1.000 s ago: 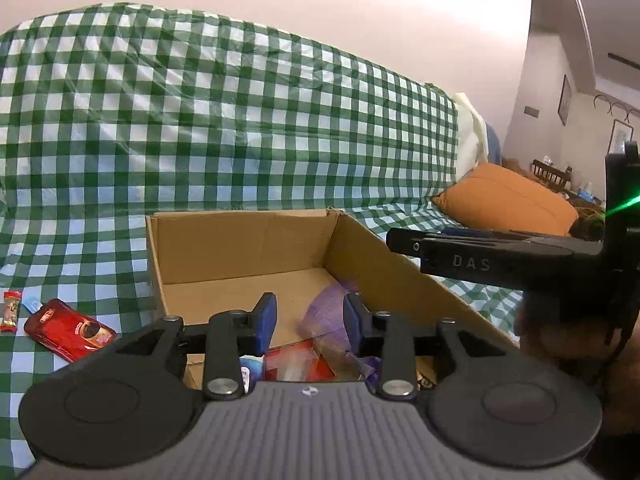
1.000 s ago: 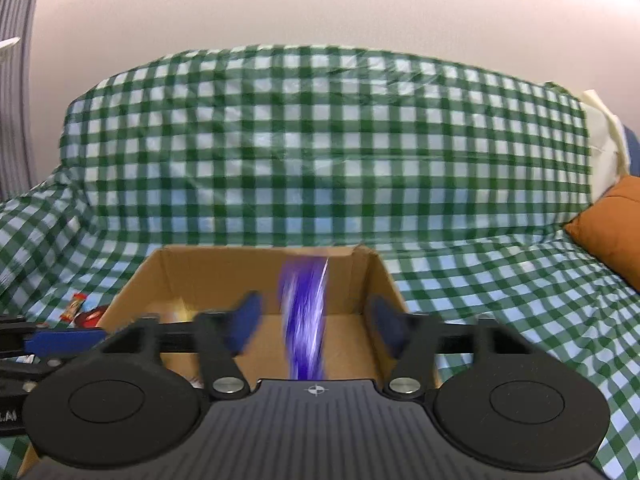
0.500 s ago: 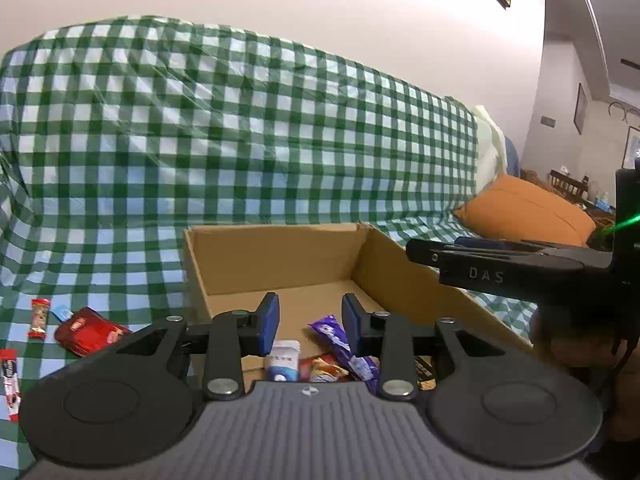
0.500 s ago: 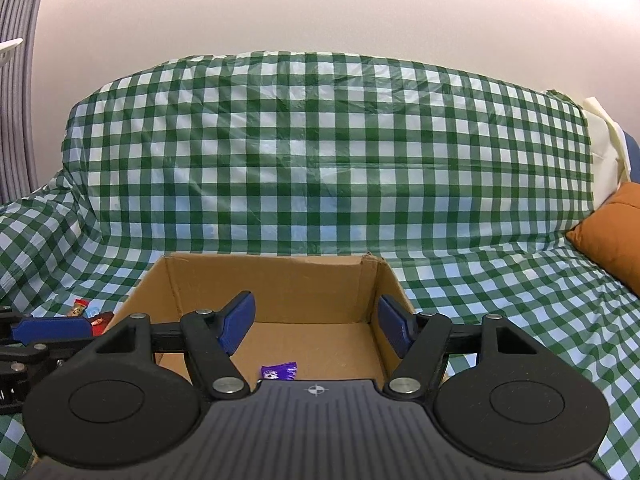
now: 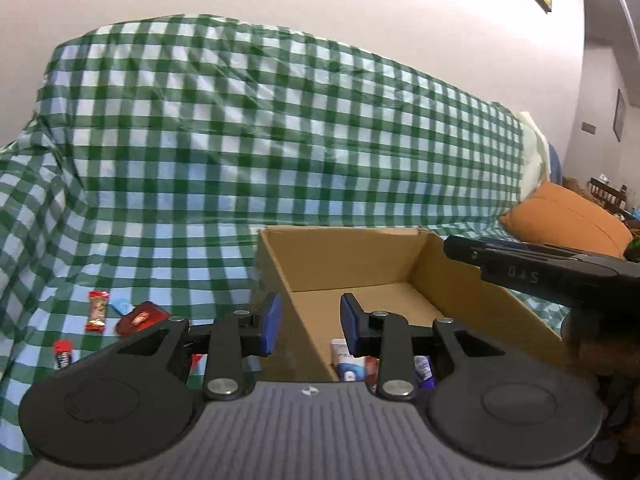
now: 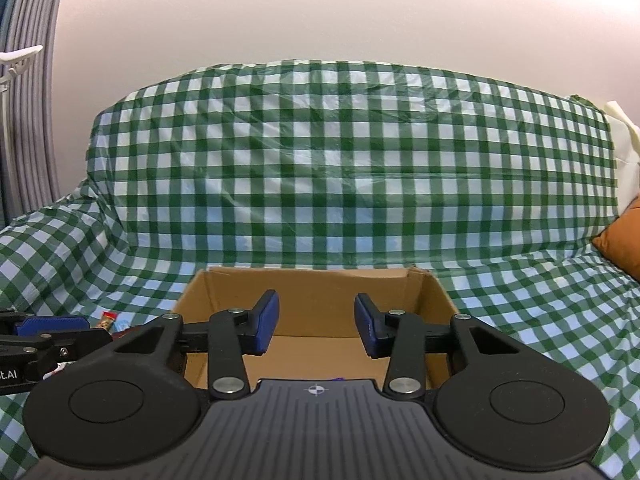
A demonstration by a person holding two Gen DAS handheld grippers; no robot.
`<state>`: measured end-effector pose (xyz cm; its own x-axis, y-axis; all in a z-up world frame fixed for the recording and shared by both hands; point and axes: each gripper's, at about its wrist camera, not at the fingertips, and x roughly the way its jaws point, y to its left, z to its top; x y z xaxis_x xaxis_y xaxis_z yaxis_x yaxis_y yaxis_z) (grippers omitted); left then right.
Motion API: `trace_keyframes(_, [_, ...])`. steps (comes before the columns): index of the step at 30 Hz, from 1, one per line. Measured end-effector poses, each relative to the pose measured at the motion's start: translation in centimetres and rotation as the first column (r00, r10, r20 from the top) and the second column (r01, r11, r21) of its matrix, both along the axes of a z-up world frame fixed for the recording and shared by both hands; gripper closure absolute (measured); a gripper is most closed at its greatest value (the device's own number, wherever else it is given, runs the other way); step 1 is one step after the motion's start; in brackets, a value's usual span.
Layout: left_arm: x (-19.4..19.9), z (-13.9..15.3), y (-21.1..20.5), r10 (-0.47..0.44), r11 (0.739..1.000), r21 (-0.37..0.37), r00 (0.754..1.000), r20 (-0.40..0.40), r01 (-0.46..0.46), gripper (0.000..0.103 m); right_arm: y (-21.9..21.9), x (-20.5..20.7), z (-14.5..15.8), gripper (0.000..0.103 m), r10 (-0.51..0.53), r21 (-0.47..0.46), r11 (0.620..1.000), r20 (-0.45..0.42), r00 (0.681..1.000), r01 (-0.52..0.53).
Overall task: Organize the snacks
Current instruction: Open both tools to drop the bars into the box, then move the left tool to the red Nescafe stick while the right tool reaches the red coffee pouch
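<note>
An open cardboard box (image 5: pixel 400 256) (image 6: pixel 316 300) sits on the green-checked sofa cover. Several snacks lie in its near end, among them a white and blue pack (image 5: pixel 347 364). My left gripper (image 5: pixel 310 322) is open and empty, over the box's left wall. My right gripper (image 6: pixel 316 326) is open and empty above the box; it shows from the side in the left wrist view (image 5: pixel 520 264). Loose snacks lie left of the box: a red and gold bar (image 5: pixel 97 311), a red packet (image 5: pixel 140 317) and a small dark bar (image 5: pixel 63 354).
An orange cushion (image 5: pixel 568 220) lies to the right of the box on the sofa. The sofa back (image 6: pixel 352 168) rises behind the box. A grey curtain (image 6: pixel 28 120) hangs at the far left.
A purple snack fell from my right gripper into the box, and the right jaws narrowed slightly. My left gripper swung left, from over the box to its left wall.
</note>
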<state>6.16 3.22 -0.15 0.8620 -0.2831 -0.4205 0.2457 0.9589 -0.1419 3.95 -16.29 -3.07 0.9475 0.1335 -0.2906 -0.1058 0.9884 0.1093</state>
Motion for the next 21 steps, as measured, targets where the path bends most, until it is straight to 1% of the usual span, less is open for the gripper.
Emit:
trace_keyframes(2, [0.0, 0.2, 0.6, 0.020, 1.000, 0.013, 1.000, 0.000, -0.020, 0.067, 0.7, 0.0, 0.1, 0.059, 0.008, 0.006, 1.000, 0.005, 1.000, -0.008])
trace_keyframes(3, [-0.1, 0.3, 0.9, 0.033, 0.999, 0.024, 0.999, 0.001, -0.033, 0.069, 1.0, 0.1, 0.2, 0.059, 0.014, 0.009, 1.000, 0.007, 1.000, -0.014])
trace_keyframes(4, [-0.1, 0.4, 1.2, 0.045, 0.998, 0.034, 0.999, 0.000, -0.045, 0.076, 1.4, 0.1, 0.2, 0.062, 0.023, 0.013, 1.000, 0.009, 1.000, -0.023])
trace_keyframes(5, [0.0, 0.5, 1.7, 0.055, 0.997, 0.046, 0.998, -0.006, -0.054, 0.079, 1.8, 0.1, 0.3, 0.067, 0.033, 0.018, 0.999, 0.012, 0.999, -0.033])
trace_keyframes(6, [0.3, 0.6, 2.2, 0.058, 0.997, 0.055, 0.998, -0.025, -0.057, 0.084, 2.2, 0.1, 0.4, 0.072, 0.044, 0.022, 0.999, 0.017, 0.999, -0.044])
trace_keyframes(7, [0.7, 0.9, 3.0, 0.051, 0.997, 0.061, 0.998, -0.048, -0.048, 0.092, 2.6, 0.0, 0.5, 0.075, 0.056, 0.026, 0.998, 0.024, 0.998, -0.056])
trace_keyframes(8, [1.3, 1.2, 4.0, 0.041, 0.997, 0.073, 0.997, -0.066, -0.036, 0.095, 3.1, -0.1, 0.6, 0.082, 0.069, 0.035, 0.997, 0.034, 0.997, -0.071])
trace_keyframes(9, [1.8, 1.4, 5.0, 0.040, 0.996, 0.087, 0.997, -0.069, -0.034, 0.096, 3.5, -0.3, 0.8, 0.086, 0.084, 0.045, 0.995, 0.045, 0.995, -0.086])
trace_keyframes(10, [2.4, 1.6, 6.5, 0.049, 0.993, 0.109, 0.997, -0.066, -0.042, 0.096, 3.9, -0.5, 1.0, 0.086, 0.097, 0.051, 0.994, 0.054, 0.994, -0.100])
trace_keyframes(11, [3.0, 1.6, 8.2, 0.071, 0.990, 0.128, 0.995, -0.072, -0.061, 0.096, 4.5, -0.8, 1.2, 0.086, 0.116, 0.056, 0.991, 0.067, 0.991, -0.120])
trace_keyframes(13, [4.4, 0.5, 12.0, 0.137, 0.983, 0.138, 0.984, -0.114, -0.120, 0.095, 5.7, -1.4, 1.4, 0.086, 0.150, 0.065, 0.986, 0.087, 0.985, -0.156])
trace_keyframes(14, [5.1, -0.6, 14.1, 0.199, 0.974, 0.145, 0.966, -0.166, -0.176, 0.095, 6.6, -1.7, 1.5, 0.086, 0.167, 0.064, 0.983, 0.095, 0.981, -0.174])
trace_keyframes(15, [6.1, -1.6, 16.1, 0.285, 0.956, 0.143, 0.924, -0.254, -0.255, 0.095, 7.4, -2.1, 1.6, 0.086, 0.185, 0.063, 0.979, 0.102, 0.977, -0.192])
trace_keyframes(16, [6.6, -2.4, 18.1, 0.340, 0.940, 0.094, 0.884, -0.321, -0.327, 0.095, 8.4, -2.5, 1.6, 0.086, 0.206, 0.061, 0.975, 0.107, 0.973, -0.213])
trace_keyframes(17, [6.9, -3.1, 19.9, 0.367, 0.919, 0.013, 0.845, -0.389, -0.393, 0.096, 9.6, -2.7, 1.6, 0.086, 0.231, 0.060, 0.969, 0.110, 0.967, -0.239])
trace_keyframes(18, [7.1, -3.9, 21.4, 0.368, 0.895, -0.067, 0.815, -0.449, -0.441, 0.096, 11.1, -3.1, 1.5, 0.086, 0.255, 0.053, 0.964, 0.109, 0.961, -0.262])
trace_keyframes(19, [7.3, -4.4, 22.0, 0.360, 0.881, -0.106, 0.798, -0.484, -0.462, 0.095, 12.8, -3.2, 1.3, 0.086, 0.272, 0.038, 0.960, 0.099, 0.957, -0.277])
trace_keyframes(20, [7.6, -4.8, 22.3, 0.355, 0.873, -0.119, 0.784, -0.509, -0.473, 0.095, 14.3, -3.2, 1.0, 0.086, 0.283, 0.024, 0.958, 0.084, 0.955, -0.286])
trace_keyframes(21, [7.8, -5.1, 22.3, 0.360, 0.873, -0.106, 0.775, -0.519, -0.477, 0.095, 16.0, -2.9, 0.8, 0.086, 0.293, 0.018, 0.955, 0.058, 0.954, -0.295])
